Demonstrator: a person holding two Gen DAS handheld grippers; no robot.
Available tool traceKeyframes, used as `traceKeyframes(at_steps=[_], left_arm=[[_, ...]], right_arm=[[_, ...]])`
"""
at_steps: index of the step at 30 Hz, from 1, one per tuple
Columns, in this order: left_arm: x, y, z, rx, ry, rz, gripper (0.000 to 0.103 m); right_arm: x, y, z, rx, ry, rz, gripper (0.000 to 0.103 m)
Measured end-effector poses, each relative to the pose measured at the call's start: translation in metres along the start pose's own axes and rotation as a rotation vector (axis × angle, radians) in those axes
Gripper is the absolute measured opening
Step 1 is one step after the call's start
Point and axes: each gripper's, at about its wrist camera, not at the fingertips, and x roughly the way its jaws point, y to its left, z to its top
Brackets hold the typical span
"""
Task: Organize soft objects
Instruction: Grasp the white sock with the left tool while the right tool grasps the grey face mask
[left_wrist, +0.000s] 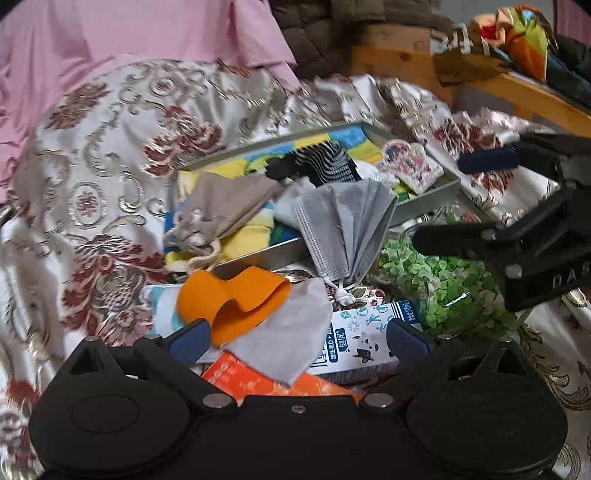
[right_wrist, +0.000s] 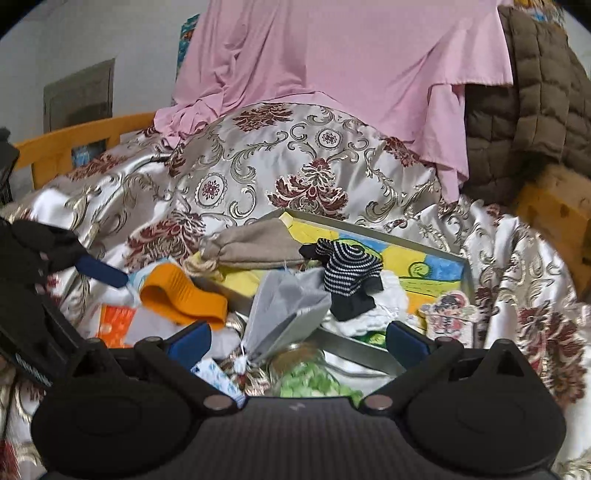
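Note:
A grey metal tray (left_wrist: 258, 254) (right_wrist: 354, 345) lined with a bright yellow-and-blue towel lies on a floral satin cloth. In it are a beige drawstring pouch (left_wrist: 221, 210) (right_wrist: 251, 245), a striped black-and-white sock (left_wrist: 325, 164) (right_wrist: 351, 267) and a cartoon patch (left_wrist: 412, 164) (right_wrist: 448, 314). A grey face mask (left_wrist: 347, 229) (right_wrist: 288, 310) hangs over the tray's near rim. An orange felt piece (left_wrist: 229, 299) (right_wrist: 183, 295) and a grey cloth (left_wrist: 284, 332) lie outside it. My left gripper (left_wrist: 297, 338) is open, just before the orange felt. My right gripper (right_wrist: 297, 338) is open, just before the mask.
A white carton (left_wrist: 369, 336) and an orange packet (left_wrist: 258, 380) lie under the grey cloth. A jar of green beads (left_wrist: 443, 280) (right_wrist: 314, 380) sits beside the tray. A pink sheet (right_wrist: 332, 74) and a brown quilted jacket (right_wrist: 535, 92) are piled behind. A wooden frame (left_wrist: 517, 92) borders the bed.

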Motion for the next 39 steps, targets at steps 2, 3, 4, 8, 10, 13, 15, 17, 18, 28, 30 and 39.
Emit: traceKeyframes(at_steps=[2,3,4,8,10,13,15,17,18,28,30,39], left_arm=[[0.009,0.003,0.004,-0.016,0.018,-0.015,0.098],[0.013,0.005,0.006,-0.023,0.036,-0.019,0.096],[0.016,0.006,0.007,-0.027,0.055,-0.020,0.094],[0.017,0.003,0.009,-0.016,0.119,-0.007,0.088],[0.017,0.004,0.009,-0.026,0.164,0.009,0.083],[0.016,0.007,0.004,-0.055,0.177,-0.004,0.083],[0.017,0.010,0.003,-0.088,0.168,0.002,0.083],[0.021,0.013,0.005,-0.135,0.161,0.022,0.083],[0.025,0.014,0.007,-0.157,0.156,0.030,0.083],[0.034,-0.001,0.005,-0.022,0.137,0.139,0.066],[0.034,-0.003,0.002,-0.002,0.122,0.144,0.065],[0.029,-0.020,-0.007,0.086,0.032,0.205,0.032]], right_arm=[[0.005,-0.005,0.002,0.024,0.005,0.017,0.101],[0.007,-0.006,0.003,0.036,0.008,0.023,0.100],[0.008,-0.007,0.004,0.044,0.011,0.027,0.099],[0.015,-0.011,0.003,0.083,0.035,0.060,0.092],[0.016,-0.012,0.004,0.105,0.036,0.072,0.091],[0.022,-0.011,0.008,0.116,0.044,0.078,0.090],[0.027,-0.008,0.010,0.115,0.051,0.072,0.089],[0.032,-0.006,0.010,0.119,0.061,0.070,0.088],[0.035,-0.005,0.010,0.119,0.066,0.067,0.088],[0.052,0.002,0.000,0.093,0.094,0.036,0.079],[0.055,0.002,-0.001,0.095,0.093,0.033,0.078],[0.062,0.004,0.001,0.087,0.080,0.050,0.068]])
